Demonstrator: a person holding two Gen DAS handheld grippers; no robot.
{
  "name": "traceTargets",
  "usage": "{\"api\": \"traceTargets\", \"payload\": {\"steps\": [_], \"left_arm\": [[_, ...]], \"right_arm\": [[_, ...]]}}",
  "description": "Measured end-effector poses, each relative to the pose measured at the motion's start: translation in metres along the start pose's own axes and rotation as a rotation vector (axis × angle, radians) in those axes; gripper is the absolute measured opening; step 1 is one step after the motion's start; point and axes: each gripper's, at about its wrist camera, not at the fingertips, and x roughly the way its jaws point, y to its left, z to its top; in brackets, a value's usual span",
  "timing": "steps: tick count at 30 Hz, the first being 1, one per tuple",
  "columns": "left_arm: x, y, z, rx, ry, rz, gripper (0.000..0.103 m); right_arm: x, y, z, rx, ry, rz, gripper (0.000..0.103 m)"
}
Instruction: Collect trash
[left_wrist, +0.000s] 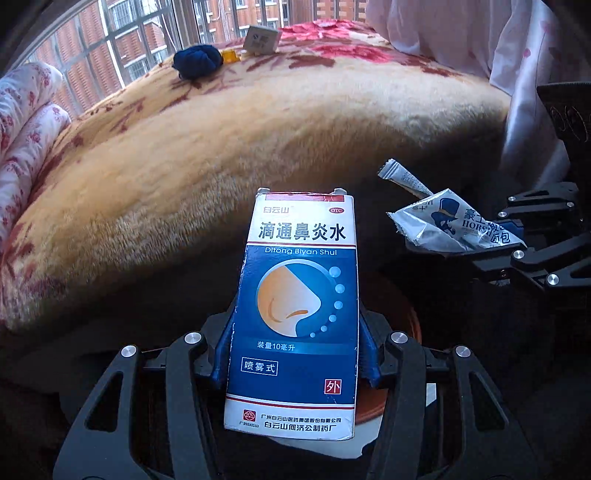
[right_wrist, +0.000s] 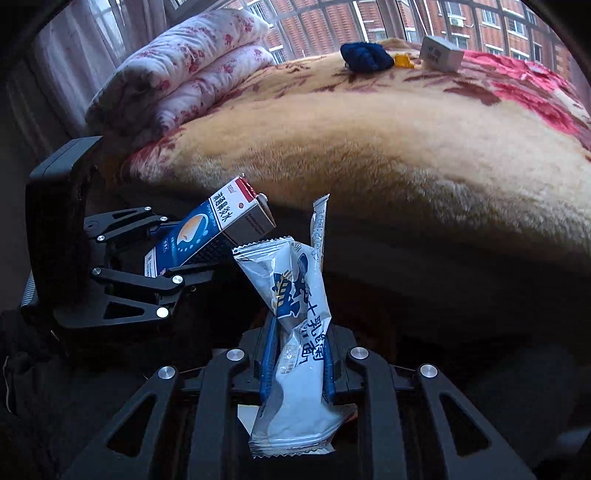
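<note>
Blue and white cardboard is filling my left view: I am pinching a nasal spray box (left_wrist: 295, 314) between the fingers of my left gripper (left_wrist: 295, 354), which are pressing on its two long sides while it points forward toward the bed. My right gripper (right_wrist: 297, 365) is squeezing a crumpled white and blue snack wrapper (right_wrist: 295, 332), with a thin sachet (right_wrist: 319, 221) poking up behind it; whether the sachet is caught in the same pinch or only tucked into the wrapper, I cannot tell. Both pieces of trash are in the air beside the plush floral blanket (left_wrist: 229, 140), close together but not touching.

I am judging this as the carrying step, so I am wanting to hold both grips firm and level, keeping the grippers apart so the box corner is not snagging the wrapper, and releasing only once each piece is straight over a bin. The wrapper is slippery film, so a steady squeeze matters more there than on the stiff box.

Much is hiding below. A reddish-brown round rim (left_wrist: 406, 332) is showing under the box, yet the floor is too dark for me to say whether it is a bin. A dark blue bundle (right_wrist: 365, 55), a small orange thing (right_wrist: 402, 61) and a grey box (right_wrist: 441, 53) are lying far back on the bed; whether they are trash is unclear.
</note>
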Motion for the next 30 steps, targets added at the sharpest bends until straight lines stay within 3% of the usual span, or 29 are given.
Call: {"api": "traceTargets", "payload": {"steps": [5,13,15,17,18,24,30], "left_arm": [[0.035,0.006,-0.018,-0.041,0.126,-0.053,0.052],[0.07,0.008,-0.024,-0.059,0.241,-0.08,0.052],[0.074,0.008,-0.024,-0.058,0.26,-0.08,0.053],[0.08,0.008,-0.026,-0.058,0.297,-0.067,0.065],[0.085,0.008,-0.026,-0.058,0.316,-0.06,0.076],[0.096,0.01,-0.033,-0.059,0.372,-0.075,0.08],[0.095,0.012,-0.032,-0.061,0.375,-0.088,0.08]], "right_arm": [[0.031,-0.005,-0.017,0.029,0.106,-0.006,0.023],[0.067,-0.009,-0.024,0.051,0.211,-0.017,0.024],[0.072,-0.009,-0.022,0.056,0.221,-0.016,0.03],[0.076,-0.01,-0.021,0.058,0.224,-0.025,0.058],[0.077,-0.011,-0.02,0.063,0.222,-0.033,0.062],[0.081,-0.021,-0.019,0.106,0.234,-0.037,0.063],[0.074,-0.027,-0.021,0.113,0.229,-0.045,0.063]]}}
